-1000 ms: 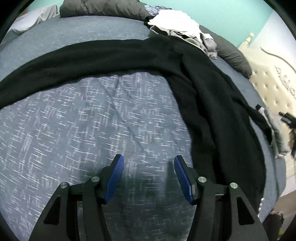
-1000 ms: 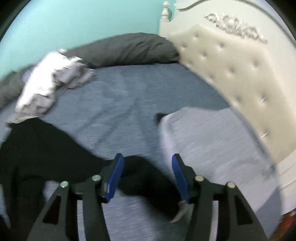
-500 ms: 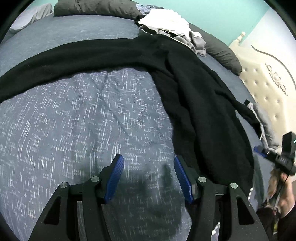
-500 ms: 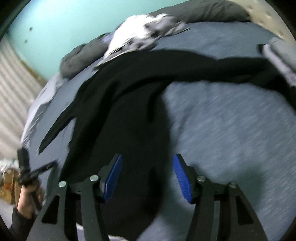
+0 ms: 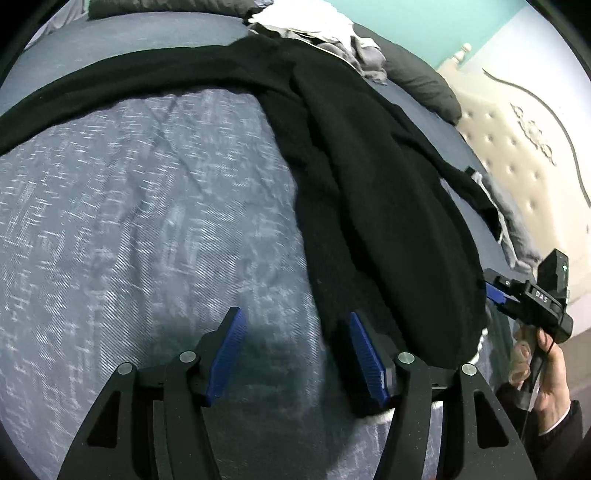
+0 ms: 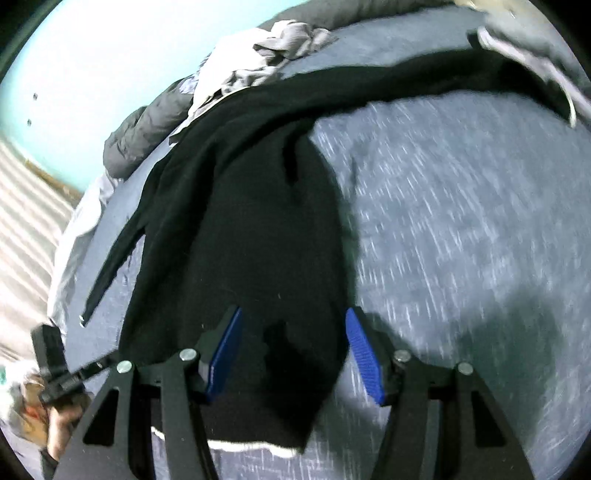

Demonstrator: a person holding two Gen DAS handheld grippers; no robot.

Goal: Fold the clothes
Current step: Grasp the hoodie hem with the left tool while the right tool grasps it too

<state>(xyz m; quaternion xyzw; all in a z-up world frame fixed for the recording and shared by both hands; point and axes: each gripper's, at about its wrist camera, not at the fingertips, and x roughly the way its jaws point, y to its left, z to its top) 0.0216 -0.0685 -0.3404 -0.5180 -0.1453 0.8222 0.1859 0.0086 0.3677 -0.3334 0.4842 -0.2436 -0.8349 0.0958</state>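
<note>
A black long-sleeved garment (image 5: pixel 369 184) lies spread on the blue-grey bedcover (image 5: pixel 129 221), one sleeve stretched far left. My left gripper (image 5: pixel 294 315) hovers over bare cover with nothing between its fingers. Its jaws are opening, and its right finger sits at the garment's left edge near the hem. In the right wrist view my right gripper (image 6: pixel 294 313) stands open just above the garment's (image 6: pixel 240 221) lower body, pads not pressing it. A white-edged hem shows below. Each gripper appears in the other's view: right gripper (image 5: pixel 491 290), left gripper (image 6: pixel 99 365), both held by hands.
A heap of white and grey clothes (image 5: pixel 321 29) lies at the far side of the bed beside a dark grey pillow (image 5: pixel 417 77). A folded grey piece (image 5: pixel 517 229) rests near the cream tufted headboard (image 5: pixel 517 166). A teal wall stands behind.
The right gripper has swung away from the headboard and come down over the black garment's lower body. The left gripper has shifted right, up to the garment's edge.
</note>
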